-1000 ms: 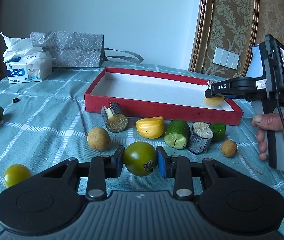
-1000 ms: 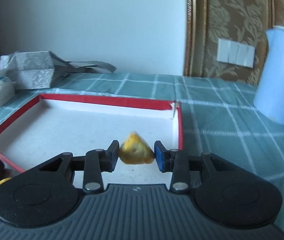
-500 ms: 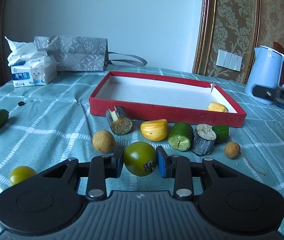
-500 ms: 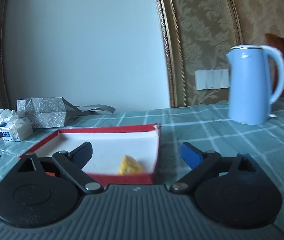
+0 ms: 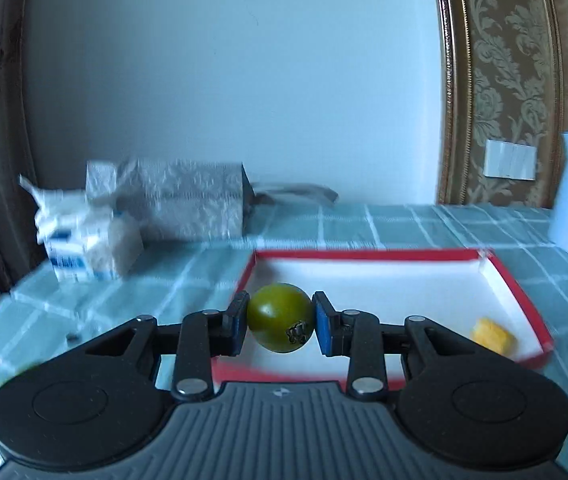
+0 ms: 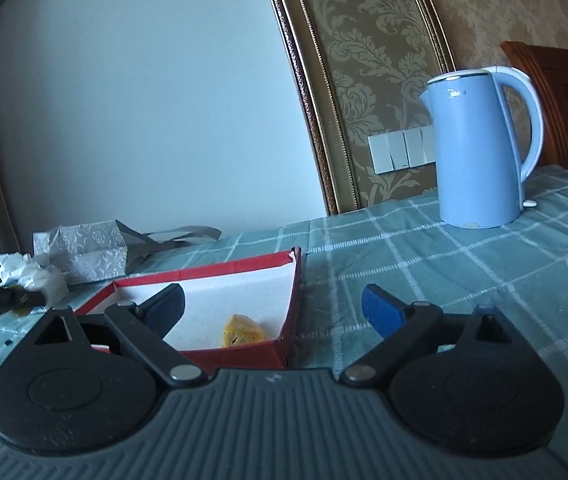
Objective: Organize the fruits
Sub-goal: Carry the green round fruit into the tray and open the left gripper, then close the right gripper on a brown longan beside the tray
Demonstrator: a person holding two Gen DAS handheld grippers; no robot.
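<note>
Green tomato (image 5: pixel 279 317) sits clenched between the blue pads of our left gripper (image 5: pixel 280 326), a dark stem scar on its lower right side. Behind and below it lies the red box (image 5: pixel 522 294) with its white floor, so the fruit appears to hang above the box's near left part, clear of the floor. To the right of these tongs, near the box's right wall, a yellow fruit piece (image 5: pixel 492 336) rests on the white floor.

Our right gripper (image 6: pixel 273 306) is released, its fingers (image 6: pixel 382 308) spread wide with nothing between them. Ahead of it and a little left we see the same red box (image 6: pixel 290 312), the yellow fruit piece (image 6: pixel 242 330) lying in the near corner, just beyond the left finger. Far ahead to the right stands a blue kettle (image 6: pixel 480 148) on the checked tablecloth (image 6: pixel 444 264). Off to the left, a silver gift bag (image 6: pixel 83 254) lies beside a tissue pack (image 5: pixel 83 248). At the left edge of the right view we make out a dark bar holding something green, too blurred to identify.
</note>
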